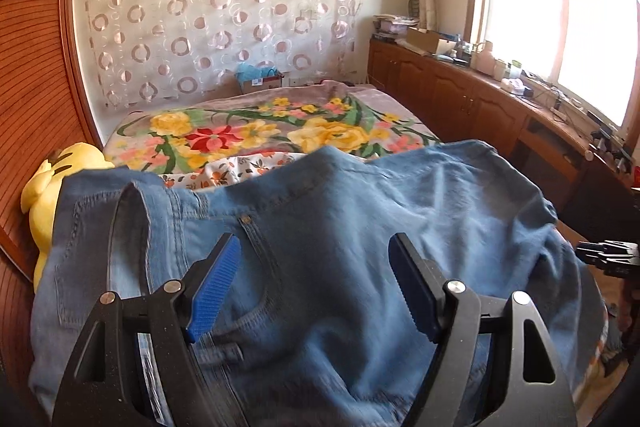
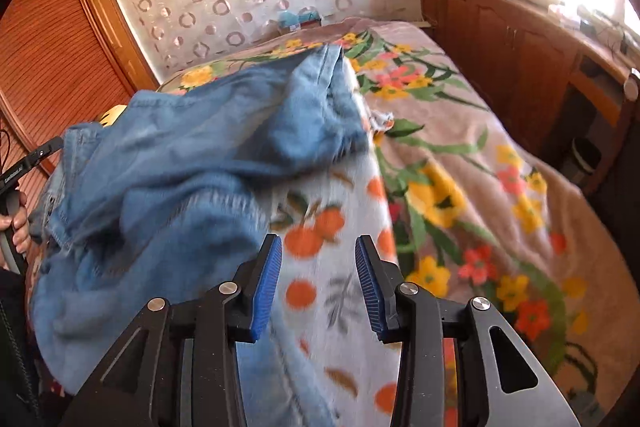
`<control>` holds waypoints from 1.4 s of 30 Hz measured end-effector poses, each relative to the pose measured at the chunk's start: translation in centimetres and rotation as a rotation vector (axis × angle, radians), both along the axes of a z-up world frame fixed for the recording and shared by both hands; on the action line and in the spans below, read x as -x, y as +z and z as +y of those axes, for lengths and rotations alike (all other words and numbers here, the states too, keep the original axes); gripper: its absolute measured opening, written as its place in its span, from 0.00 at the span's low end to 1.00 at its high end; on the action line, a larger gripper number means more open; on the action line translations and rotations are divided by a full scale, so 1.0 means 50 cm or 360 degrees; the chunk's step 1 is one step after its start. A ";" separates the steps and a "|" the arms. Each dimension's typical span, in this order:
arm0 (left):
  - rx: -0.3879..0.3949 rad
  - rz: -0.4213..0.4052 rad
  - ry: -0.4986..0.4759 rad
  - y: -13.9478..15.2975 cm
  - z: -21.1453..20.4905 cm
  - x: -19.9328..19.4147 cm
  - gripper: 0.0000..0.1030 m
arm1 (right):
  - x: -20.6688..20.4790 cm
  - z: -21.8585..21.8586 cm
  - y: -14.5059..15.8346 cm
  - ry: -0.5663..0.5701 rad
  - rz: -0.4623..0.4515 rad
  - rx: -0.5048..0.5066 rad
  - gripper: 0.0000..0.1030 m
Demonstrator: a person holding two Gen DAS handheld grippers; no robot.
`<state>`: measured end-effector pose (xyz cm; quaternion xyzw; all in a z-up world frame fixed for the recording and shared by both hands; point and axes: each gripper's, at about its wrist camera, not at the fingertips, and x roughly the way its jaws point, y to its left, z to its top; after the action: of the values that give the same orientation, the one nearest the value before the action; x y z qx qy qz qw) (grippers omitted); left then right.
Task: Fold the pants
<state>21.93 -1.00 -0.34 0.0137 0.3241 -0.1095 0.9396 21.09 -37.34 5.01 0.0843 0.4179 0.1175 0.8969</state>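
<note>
Blue denim pants lie bunched on the bed, waistband and pocket seams showing near the camera in the left wrist view. My left gripper hovers over them, wide open, nothing between its blue pads. In the right wrist view the pants form a crumpled heap to the left, one leg stretching toward the headboard. My right gripper is open just right of the heap, above a white sheet with orange fruit print, and its pads grip nothing. The other gripper and a hand show at the left edge.
A floral blanket covers the bed. A yellow plush toy lies by the wooden slatted wardrobe on the left. A long wooden cabinet with clutter runs under the window on the right.
</note>
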 end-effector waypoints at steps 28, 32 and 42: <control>0.0097 0.0028 0.0049 -0.106 0.036 0.182 0.75 | 0.103 -0.008 0.091 0.0018 -0.0233 -0.0069 0.04; 0.0106 0.0027 0.0046 -0.110 0.043 0.185 0.75 | 0.179 -0.041 0.137 0.0007 -0.0257 -0.0023 0.04; 0.0187 0.0158 0.0084 -0.142 0.067 0.167 0.75 | 0.212 -0.089 0.044 -0.0154 -0.0037 0.0062 0.18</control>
<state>13.57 2.36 -7.43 -0.0554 0.3637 -0.1040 0.9240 10.51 -41.76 7.18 0.0856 0.4052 0.0666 0.9078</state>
